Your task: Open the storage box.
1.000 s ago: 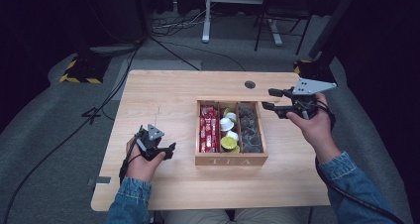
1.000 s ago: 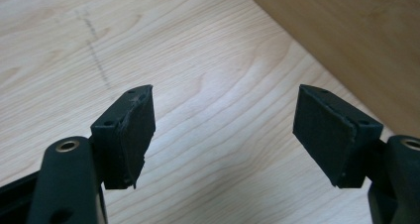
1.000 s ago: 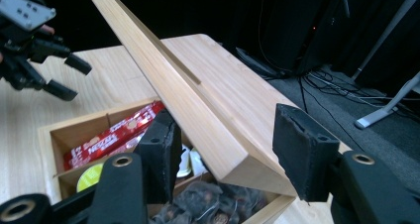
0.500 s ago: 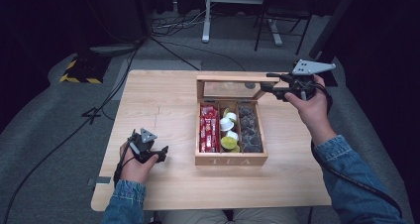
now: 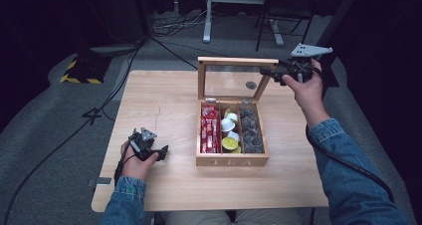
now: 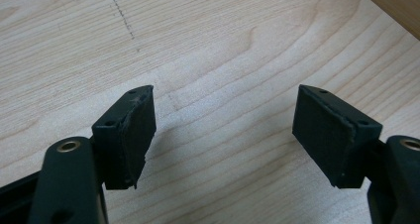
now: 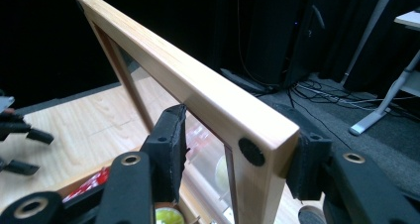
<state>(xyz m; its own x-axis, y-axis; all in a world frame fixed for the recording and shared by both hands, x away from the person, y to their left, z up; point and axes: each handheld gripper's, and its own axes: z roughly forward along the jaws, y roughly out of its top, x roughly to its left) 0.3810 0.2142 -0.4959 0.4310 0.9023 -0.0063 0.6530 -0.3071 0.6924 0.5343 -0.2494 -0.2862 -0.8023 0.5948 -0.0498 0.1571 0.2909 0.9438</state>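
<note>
The glass-paned wooden lid (image 5: pixel 234 80) of the wooden tea box (image 5: pixel 232 160), mid-table, stands upright; the right gripper (image 7: pixel 237 159) straddles its far right corner, jaws having just closed slightly, seemingly clamping it; next, release. The left gripper (image 6: pixel 223 130) rests open, empty, near left.

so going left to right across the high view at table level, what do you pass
black left gripper → red sachets → white and lime-green round pods → dark pods, all three rows in the open wooden tea box → black right gripper
</note>
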